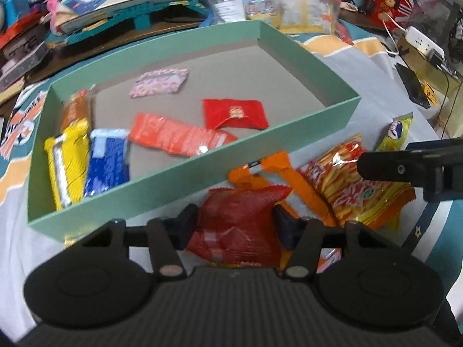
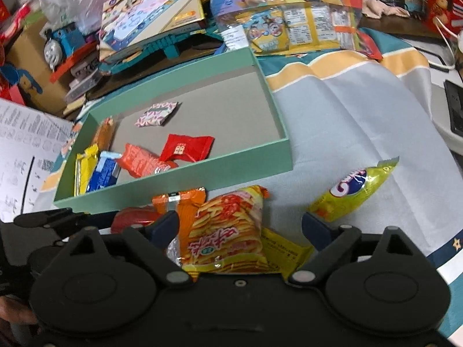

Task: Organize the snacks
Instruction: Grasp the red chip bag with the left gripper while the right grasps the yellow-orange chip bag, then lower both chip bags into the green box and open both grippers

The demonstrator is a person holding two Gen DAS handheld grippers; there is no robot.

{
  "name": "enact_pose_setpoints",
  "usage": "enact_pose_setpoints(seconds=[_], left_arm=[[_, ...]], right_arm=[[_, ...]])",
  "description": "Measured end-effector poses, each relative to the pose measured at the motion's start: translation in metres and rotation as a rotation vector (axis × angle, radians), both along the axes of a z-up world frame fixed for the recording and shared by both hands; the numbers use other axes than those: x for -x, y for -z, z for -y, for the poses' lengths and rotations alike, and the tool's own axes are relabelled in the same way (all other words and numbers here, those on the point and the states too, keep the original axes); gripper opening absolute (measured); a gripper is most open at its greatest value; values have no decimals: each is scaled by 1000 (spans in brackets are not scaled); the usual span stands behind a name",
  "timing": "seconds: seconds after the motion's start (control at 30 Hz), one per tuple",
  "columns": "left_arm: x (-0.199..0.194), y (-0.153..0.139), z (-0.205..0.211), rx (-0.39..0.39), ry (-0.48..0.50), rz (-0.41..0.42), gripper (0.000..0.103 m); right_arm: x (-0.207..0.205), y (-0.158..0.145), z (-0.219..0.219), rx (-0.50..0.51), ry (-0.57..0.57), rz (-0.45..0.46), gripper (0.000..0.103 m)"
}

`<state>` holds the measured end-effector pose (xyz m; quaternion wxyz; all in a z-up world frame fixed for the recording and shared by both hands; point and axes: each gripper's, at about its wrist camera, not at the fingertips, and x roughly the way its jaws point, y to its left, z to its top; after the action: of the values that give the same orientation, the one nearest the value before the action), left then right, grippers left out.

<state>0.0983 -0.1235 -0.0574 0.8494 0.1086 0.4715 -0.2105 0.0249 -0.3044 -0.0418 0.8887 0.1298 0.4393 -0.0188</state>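
Observation:
A green box [image 1: 202, 170] [image 2: 179, 182] holds several snack packets, among them a red packet [image 1: 234, 114] [image 2: 188, 147] and a blue one [image 1: 107, 162]. My left gripper [image 1: 234, 225] is shut on a dark red snack bag [image 1: 240, 225] [image 2: 130, 219], just in front of the box's near wall. My right gripper [image 2: 240, 228] is open around a yellow fries bag [image 2: 228, 231] [image 1: 356, 185] lying on the cloth. An orange packet [image 1: 286, 179] [image 2: 185, 205] lies between the two bags. A yellow-green packet [image 2: 353, 190] [image 1: 396, 133] lies to the right.
Toy boxes [image 2: 150, 14], a blue toy train [image 2: 63, 43] and plastic bags are piled behind the box. A white power strip [image 1: 422, 40] and cables lie at the far right. A printed sheet [image 2: 26, 150] is at the left.

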Motion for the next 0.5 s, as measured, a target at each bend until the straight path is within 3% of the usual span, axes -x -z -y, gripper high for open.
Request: enact_pose_setpoints(seconds=[0.3,0.4,0.5], left_arm=[[2,4,-55,73,-115,-40,56],[4,6,-65,83,-131,-41,56],[5,6,-69,97,-139,-43,55]], right_arm=[[-21,23,-37,109,-78,-70,92],[-19,34,-44,150,-95,-70,70],[-12,37,-42,152,-83,-43,62]])
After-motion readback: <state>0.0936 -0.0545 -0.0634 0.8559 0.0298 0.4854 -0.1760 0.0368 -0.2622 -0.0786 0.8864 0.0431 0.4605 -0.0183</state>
